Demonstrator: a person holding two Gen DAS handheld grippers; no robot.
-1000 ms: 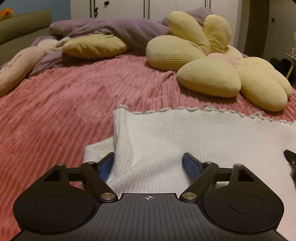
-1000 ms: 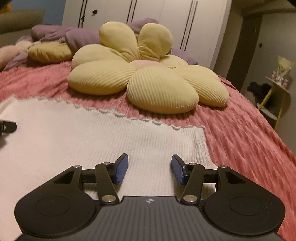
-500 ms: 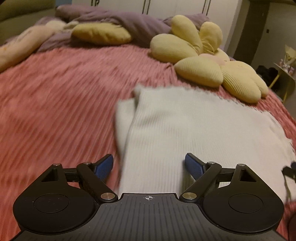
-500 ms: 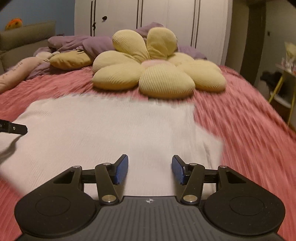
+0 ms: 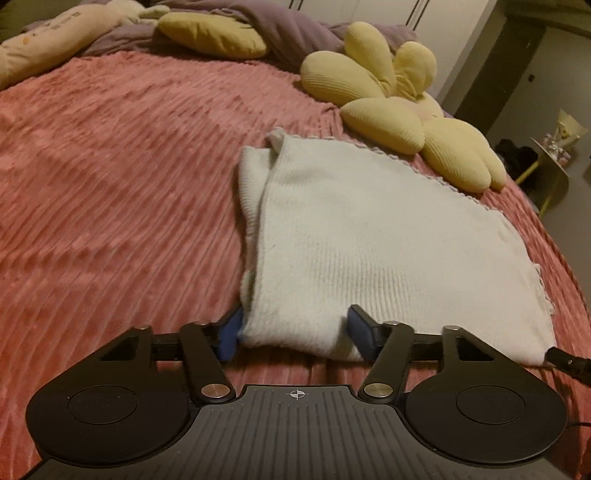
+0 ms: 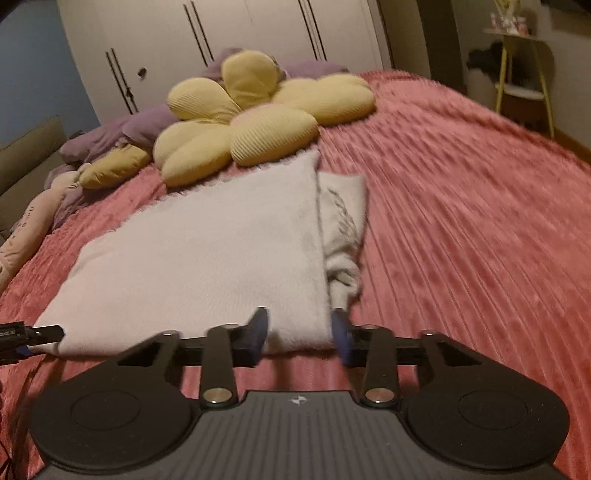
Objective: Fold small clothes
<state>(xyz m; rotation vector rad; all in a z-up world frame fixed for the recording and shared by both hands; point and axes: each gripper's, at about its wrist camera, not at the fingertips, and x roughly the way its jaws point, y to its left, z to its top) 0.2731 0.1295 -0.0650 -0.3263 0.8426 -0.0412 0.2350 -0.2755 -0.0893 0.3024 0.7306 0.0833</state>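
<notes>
White knit garment point(image 5: 369, 236) lies flat on the pink bedspread point(image 5: 110, 184), near edge between both sets of jaws. Left gripper point(image 5: 293, 334) and right gripper point(image 6: 299, 338) spread apart, holding nothing. Risk: closing unevenly bunches one corner; tucked sleeve point(image 6: 341, 221) may slip out

dim, warm, motion-blurred fisheye views

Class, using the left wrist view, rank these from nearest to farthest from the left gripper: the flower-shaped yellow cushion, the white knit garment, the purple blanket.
From the left gripper:
1. White knit garment, its near edge between the open fingers.
2. Flower-shaped yellow cushion, beyond the garment's far edge, to the right.
3. Purple blanket, at the head of the bed behind the cushion.
</notes>
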